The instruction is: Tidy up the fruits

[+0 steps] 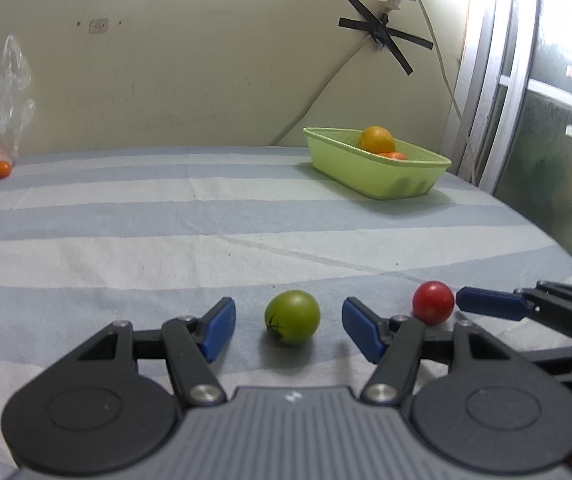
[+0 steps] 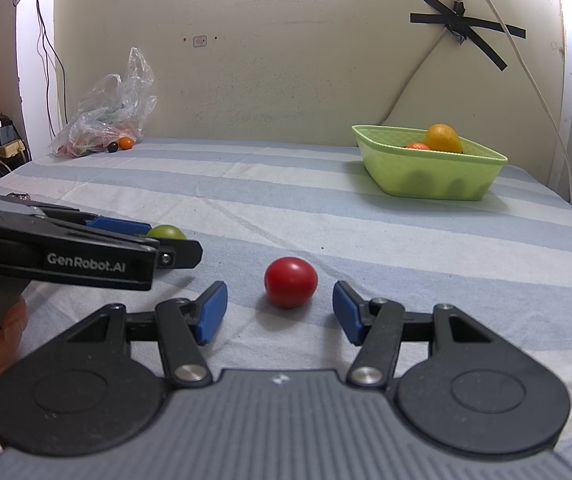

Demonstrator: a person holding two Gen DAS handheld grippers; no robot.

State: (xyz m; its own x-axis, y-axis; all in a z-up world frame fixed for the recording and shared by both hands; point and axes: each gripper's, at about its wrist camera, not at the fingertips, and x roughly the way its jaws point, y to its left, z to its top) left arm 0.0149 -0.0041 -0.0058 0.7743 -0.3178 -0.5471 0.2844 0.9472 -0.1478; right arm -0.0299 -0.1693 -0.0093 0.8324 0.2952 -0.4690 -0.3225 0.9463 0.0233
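**Two open tools, one fruit between each pair of pads**

Your left tool [image 1: 287, 326] stands open around the green tomato [image 1: 292, 317], pads clear of it; from the right wrist view that fruit is mostly hidden behind the tool. Your right tool [image 2: 280, 312] is open around the red tomato [image 2: 290, 282]. Both lie on the striped cloth [image 2: 325, 208]. The green basket [image 2: 429, 174] holds an orange [image 2: 442, 138]; its other contents are unclear. The plastic bag [image 2: 106, 116] sits far left.

Bright, glare upper right; soft shadows under fruit; fisheye-curved edges, sharp focus.
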